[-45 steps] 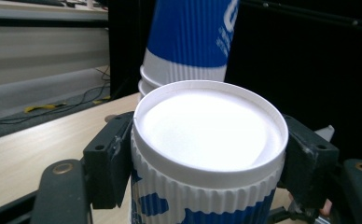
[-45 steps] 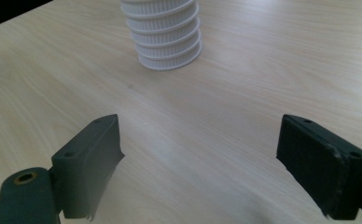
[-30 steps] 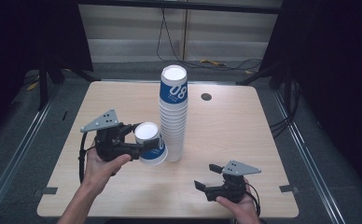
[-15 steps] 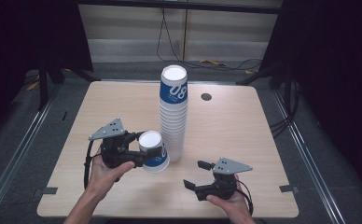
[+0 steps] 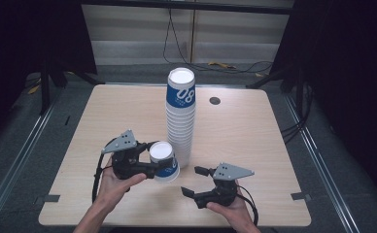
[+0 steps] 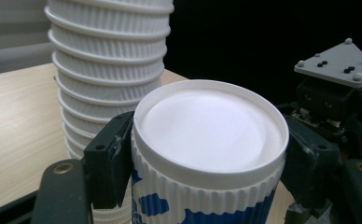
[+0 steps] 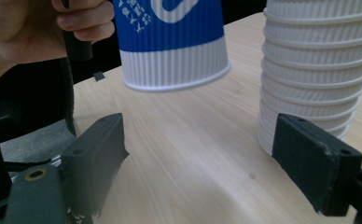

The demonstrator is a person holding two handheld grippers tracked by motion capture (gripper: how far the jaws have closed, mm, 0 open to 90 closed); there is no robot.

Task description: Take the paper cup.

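Left gripper point(image 5: 150, 164) fingers clamp the inverted cup point(image 5: 163, 162), apparently clear of the table point(image 5: 254, 141); right gripper point(image 5: 192, 180) fingers apart.

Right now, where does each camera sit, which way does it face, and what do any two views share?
High view: above the table's near side, facing forward and down; forearms, left gripper, right gripper.
Left gripper view: on that gripper, jaws clamping the upside-down paper cup.
Right gripper view: low on the open right gripper, facing the cup.
All three share the cup stack.
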